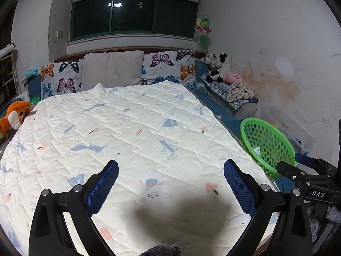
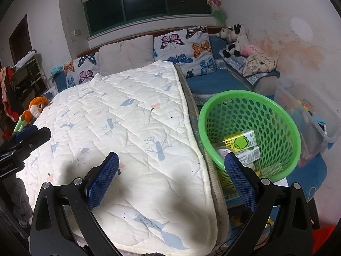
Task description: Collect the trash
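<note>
A green perforated basket (image 2: pixel 266 104) stands on the floor right of the bed, seen smaller as the basket (image 1: pixel 266 143) in the left wrist view. Inside lie a yellow-and-green carton (image 2: pixel 239 141), a white carton (image 2: pixel 250 154) and other scraps. My left gripper (image 1: pixel 170 168) hovers open over the white quilt (image 1: pixel 127 128) with nothing between its fingers. My right gripper (image 2: pixel 171 161) is open too, above the quilt's right edge, its right finger (image 2: pixel 238 177) overlapping the basket's near rim. The right gripper (image 1: pixel 298 166) also shows beside the basket.
Butterfly pillows (image 1: pixel 168 66) and a grey cushion (image 1: pixel 113 70) line the headboard. An orange plush toy (image 1: pixel 15 115) lies at the bed's left edge. Plush animals (image 2: pixel 234 38) sit on a blue ledge. A clear plastic bin (image 2: pixel 307 115) stands right of the basket.
</note>
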Available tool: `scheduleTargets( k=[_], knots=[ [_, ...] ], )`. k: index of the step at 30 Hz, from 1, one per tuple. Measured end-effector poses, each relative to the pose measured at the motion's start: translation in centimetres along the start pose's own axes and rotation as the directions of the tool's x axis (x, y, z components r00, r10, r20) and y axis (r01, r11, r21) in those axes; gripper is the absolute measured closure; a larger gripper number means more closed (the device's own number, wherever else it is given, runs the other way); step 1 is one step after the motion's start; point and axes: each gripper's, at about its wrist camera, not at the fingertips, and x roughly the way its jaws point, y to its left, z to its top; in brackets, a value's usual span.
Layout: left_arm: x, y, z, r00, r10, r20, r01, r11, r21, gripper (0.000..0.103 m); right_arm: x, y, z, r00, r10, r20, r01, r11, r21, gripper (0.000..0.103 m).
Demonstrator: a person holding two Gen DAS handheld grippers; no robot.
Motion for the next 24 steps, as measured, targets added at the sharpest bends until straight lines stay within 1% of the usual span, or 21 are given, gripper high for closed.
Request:
scheduleTargets(
  k=[9,24],
  knots=[
    [0.0,0.9,-0.5,1.000,0.027,-0.008,-0.027,0.999,-0.018,0.007,0.3,0.7,0.0,1.000,0.015,-0.008,-0.015,1.000,-0.011,0.005],
    [0.0,1.8,-0.8,0.999,0.052,-0.018,-0.052,0.998,-0.027,0.007,0.8,1.4,0.1,1.000,0.024,-0.019,-0.024,0.999,-0.023,0.005]
  ],
)
